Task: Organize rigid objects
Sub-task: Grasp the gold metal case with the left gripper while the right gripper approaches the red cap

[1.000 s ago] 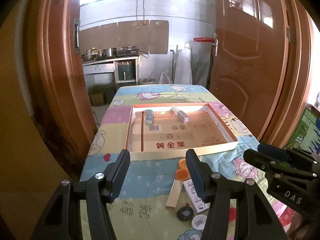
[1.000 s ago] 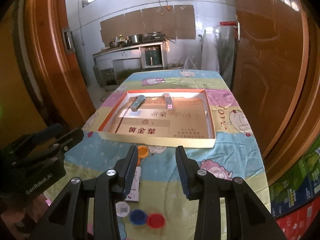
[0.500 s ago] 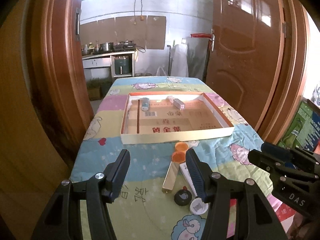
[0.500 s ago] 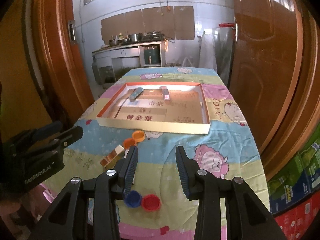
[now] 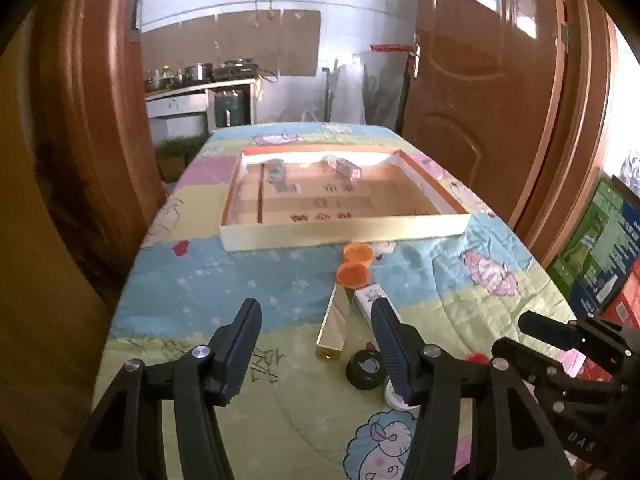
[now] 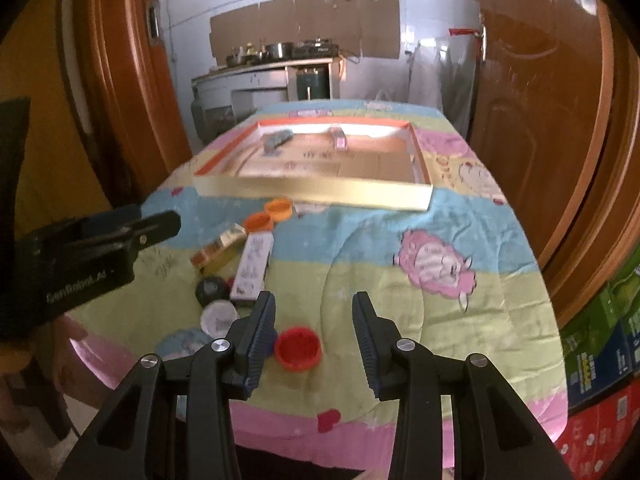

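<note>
A shallow cardboard tray (image 5: 344, 232) (image 6: 312, 192) lies on the table with a blue-grey tube (image 5: 276, 170) and a small pink-ended box (image 5: 347, 168) at its far end. In front of it lie two orange caps (image 5: 354, 264) (image 6: 268, 216), a gold box (image 5: 334, 326) (image 6: 218, 250), a white box (image 6: 254, 266), a black cap (image 5: 365, 368) (image 6: 211, 290), a white cap (image 6: 219, 318) and a red cap (image 6: 298, 348). My left gripper (image 5: 316, 324) is open and empty above the near table. My right gripper (image 6: 314, 318) is open and empty just above the red cap.
The table has a cartoon-print cloth (image 6: 432, 264). Wooden door frames stand on the left (image 5: 100, 120) and the right (image 6: 560, 120). Coloured cartons (image 6: 600, 352) are stacked on the floor at the right. A kitchen counter (image 5: 200, 92) stands beyond the table.
Both grippers have pulled back toward the near edge of the table, so the tray looks farther away and more loose caps show. Both stay open and empty.
</note>
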The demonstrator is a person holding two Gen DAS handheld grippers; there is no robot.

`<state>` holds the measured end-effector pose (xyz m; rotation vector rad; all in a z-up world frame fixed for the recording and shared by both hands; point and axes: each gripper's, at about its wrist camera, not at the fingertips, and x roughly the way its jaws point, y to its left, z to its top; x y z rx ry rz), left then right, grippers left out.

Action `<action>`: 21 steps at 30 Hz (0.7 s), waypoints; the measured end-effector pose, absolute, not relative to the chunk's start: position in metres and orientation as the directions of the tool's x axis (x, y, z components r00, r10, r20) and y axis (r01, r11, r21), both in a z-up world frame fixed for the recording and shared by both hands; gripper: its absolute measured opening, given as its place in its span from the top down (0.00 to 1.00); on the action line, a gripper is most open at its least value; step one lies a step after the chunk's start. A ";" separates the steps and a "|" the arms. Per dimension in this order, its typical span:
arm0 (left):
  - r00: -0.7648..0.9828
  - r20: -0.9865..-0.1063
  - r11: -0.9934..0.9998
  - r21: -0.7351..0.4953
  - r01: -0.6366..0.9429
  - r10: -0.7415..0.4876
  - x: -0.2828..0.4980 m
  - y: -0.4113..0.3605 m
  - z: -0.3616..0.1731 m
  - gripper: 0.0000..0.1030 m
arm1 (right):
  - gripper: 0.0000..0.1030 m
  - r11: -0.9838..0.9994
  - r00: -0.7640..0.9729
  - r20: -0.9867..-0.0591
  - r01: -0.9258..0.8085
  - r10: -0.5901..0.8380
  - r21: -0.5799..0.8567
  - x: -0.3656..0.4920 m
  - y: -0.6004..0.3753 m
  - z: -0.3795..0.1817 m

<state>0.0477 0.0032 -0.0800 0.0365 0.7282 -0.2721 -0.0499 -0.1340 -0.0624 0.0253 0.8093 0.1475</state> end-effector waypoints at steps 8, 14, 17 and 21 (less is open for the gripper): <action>0.639 -0.722 0.945 -0.059 0.323 -0.263 0.078 -0.007 -0.110 0.57 | 0.57 0.988 0.654 -0.741 -0.111 0.152 0.105 -0.047 -0.139 -0.078; 0.581 -0.755 0.925 -0.088 0.370 -0.305 0.093 -0.009 -0.128 0.66 | 0.56 0.988 0.641 -0.753 -0.099 0.152 0.115 -0.044 -0.145 -0.085; 0.568 -0.755 0.914 -0.103 0.391 -0.328 0.095 -0.010 -0.131 0.75 | 0.56 0.988 0.635 -0.756 -0.096 0.155 0.122 -0.043 -0.147 -0.088; 0.565 -0.750 0.906 -0.106 0.409 -0.342 0.096 -0.012 -0.133 0.82 | 0.56 0.985 0.627 -0.760 -0.101 0.170 0.137 -0.043 -0.149 -0.091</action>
